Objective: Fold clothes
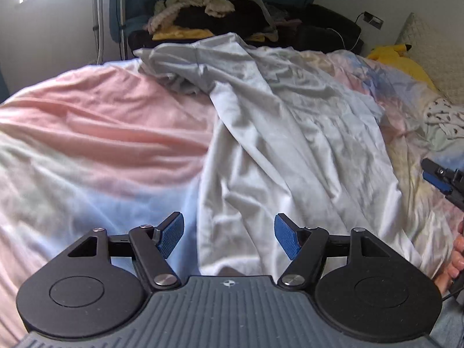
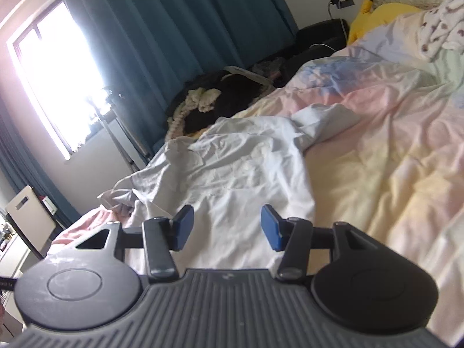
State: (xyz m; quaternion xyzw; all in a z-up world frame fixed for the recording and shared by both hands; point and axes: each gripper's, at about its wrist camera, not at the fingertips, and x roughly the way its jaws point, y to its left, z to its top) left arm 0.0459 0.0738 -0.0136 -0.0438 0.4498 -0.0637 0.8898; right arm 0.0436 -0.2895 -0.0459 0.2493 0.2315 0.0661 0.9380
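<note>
A white garment [image 1: 284,145] lies spread and wrinkled along the pastel bed cover [image 1: 95,133], its far end bunched near the bed's far edge. My left gripper [image 1: 229,236] hovers above the garment's near hem, jaws open, nothing between the blue pads. In the right wrist view the same white garment [image 2: 232,171] stretches away from my right gripper [image 2: 227,227], which stands open and empty over its near end. The right gripper's blue-padded fingers [image 1: 435,178] show at the left wrist view's right edge, with a hand [image 1: 455,258] below them.
A dark pile of clothes [image 1: 220,14] with a cream knit sits beyond the bed's far edge. A yellow plush [image 1: 403,61] and a spotted cloth [image 1: 446,116] lie at the head end. Teal curtains [image 2: 174,34] and a bright window [image 2: 55,69] stand behind.
</note>
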